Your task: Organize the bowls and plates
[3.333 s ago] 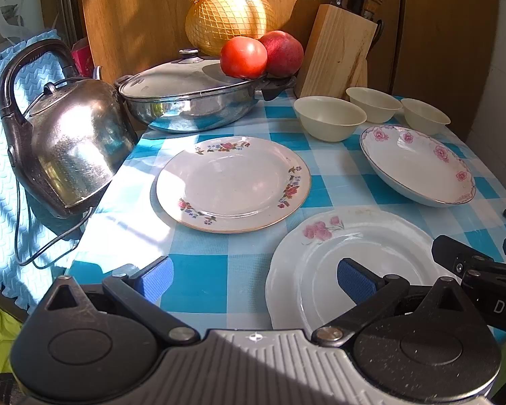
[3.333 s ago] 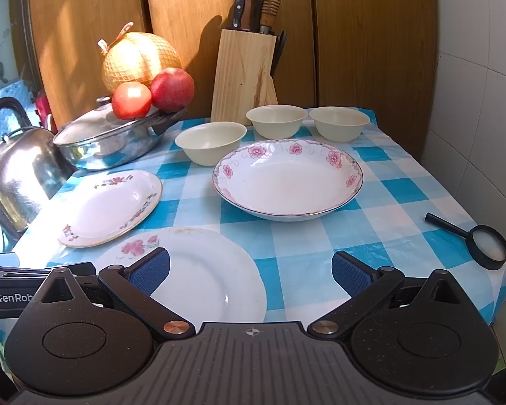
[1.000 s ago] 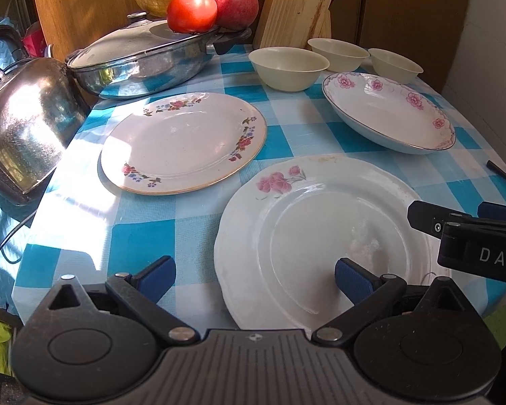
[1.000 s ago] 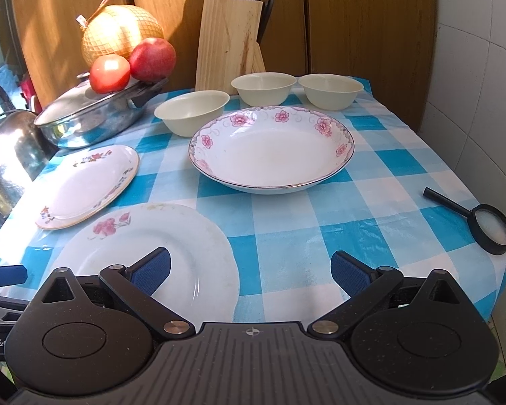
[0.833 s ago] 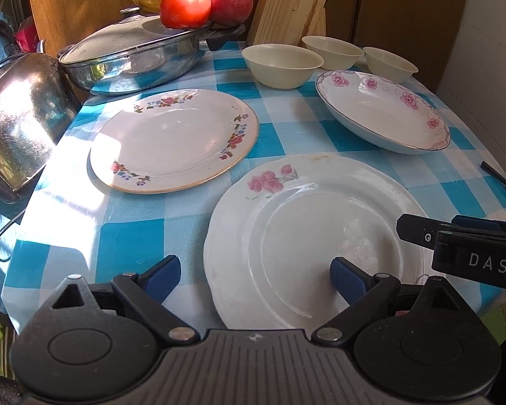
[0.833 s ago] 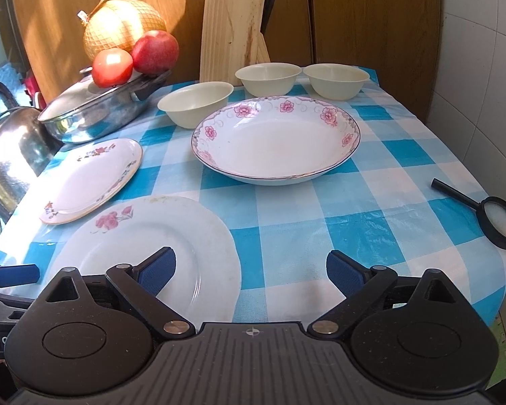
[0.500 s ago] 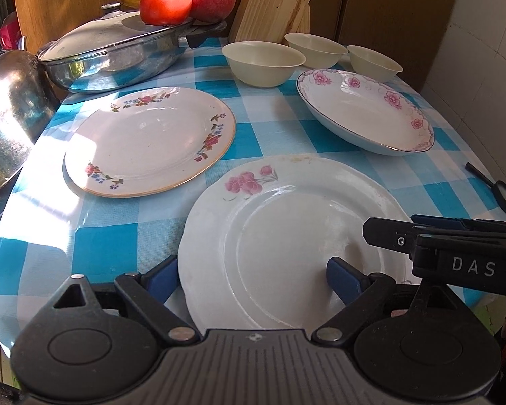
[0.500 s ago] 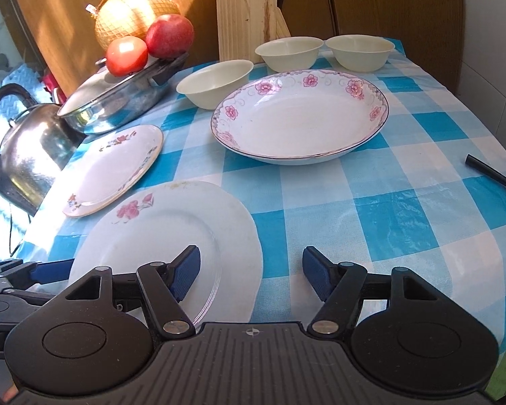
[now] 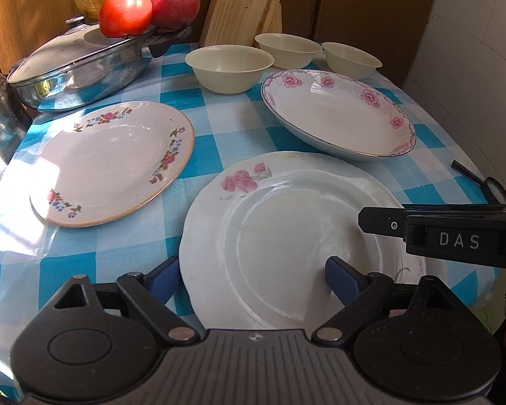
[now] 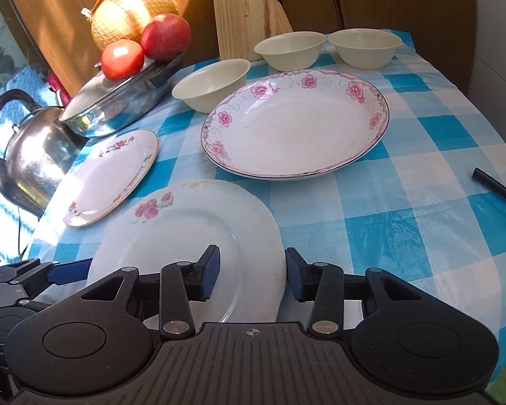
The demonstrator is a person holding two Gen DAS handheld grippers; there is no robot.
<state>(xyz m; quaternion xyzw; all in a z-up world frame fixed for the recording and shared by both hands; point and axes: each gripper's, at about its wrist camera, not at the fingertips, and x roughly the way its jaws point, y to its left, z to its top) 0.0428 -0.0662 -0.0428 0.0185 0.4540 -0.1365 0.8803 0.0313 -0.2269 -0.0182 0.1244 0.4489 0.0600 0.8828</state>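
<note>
while three cream bowls [image 10: 212, 84] line the upper frame, three flowered plates sit below; the right gripper [image 10: 253, 275], jaws just closing, straddles the nearest plate [image 10: 199, 246] rim ungripped, the left gripper [image 9: 249, 281] spread wide.

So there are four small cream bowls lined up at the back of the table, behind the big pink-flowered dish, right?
Not quite: there are three small cream bowls, not four. The right wrist view shows all three at the back of the checked table, behind the big pink-flowered dish, just as you say.
</note>
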